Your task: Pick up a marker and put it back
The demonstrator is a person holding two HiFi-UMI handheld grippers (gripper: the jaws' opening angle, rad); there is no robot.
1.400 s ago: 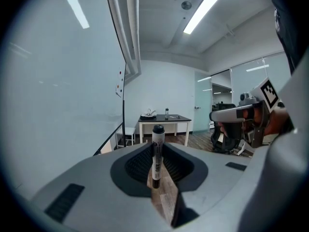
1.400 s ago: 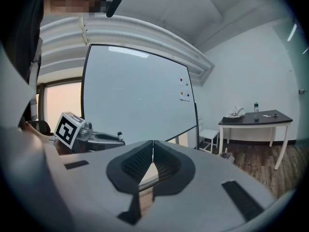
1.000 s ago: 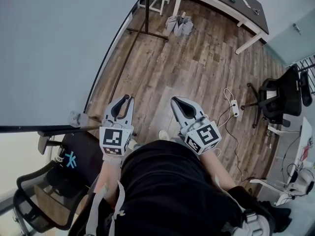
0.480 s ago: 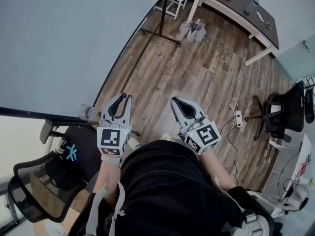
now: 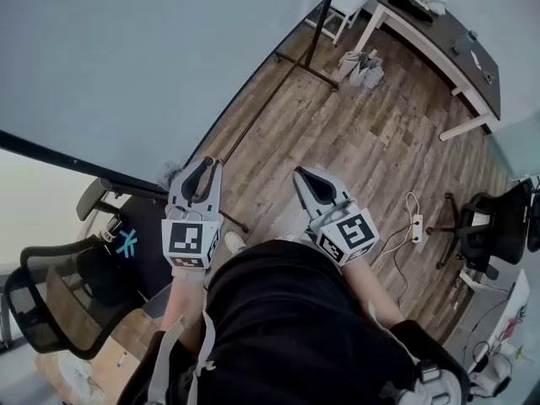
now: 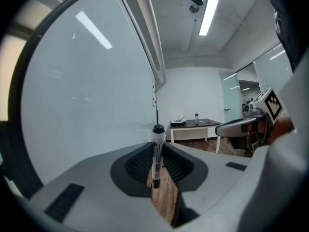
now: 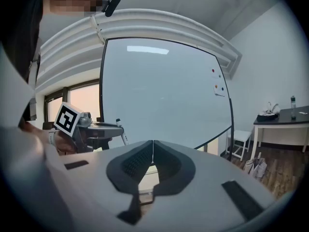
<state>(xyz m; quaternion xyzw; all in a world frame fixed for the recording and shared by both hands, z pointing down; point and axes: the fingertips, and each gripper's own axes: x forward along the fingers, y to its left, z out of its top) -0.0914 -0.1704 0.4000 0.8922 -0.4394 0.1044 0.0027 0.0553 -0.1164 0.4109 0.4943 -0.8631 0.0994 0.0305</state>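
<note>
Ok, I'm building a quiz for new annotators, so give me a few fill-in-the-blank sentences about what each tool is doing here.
The left tool is shut on a ____. That thing stands ____ between the jaws. The right tool is shut and holds ____. Ahead of the right tool stands a large ____.
Missing words: marker; upright; nothing; whiteboard.

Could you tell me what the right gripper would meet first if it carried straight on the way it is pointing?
Most likely the whiteboard: the right gripper, jaws together and empty, aims at its face with nothing in between. How far off it stands is unclear.
</note>
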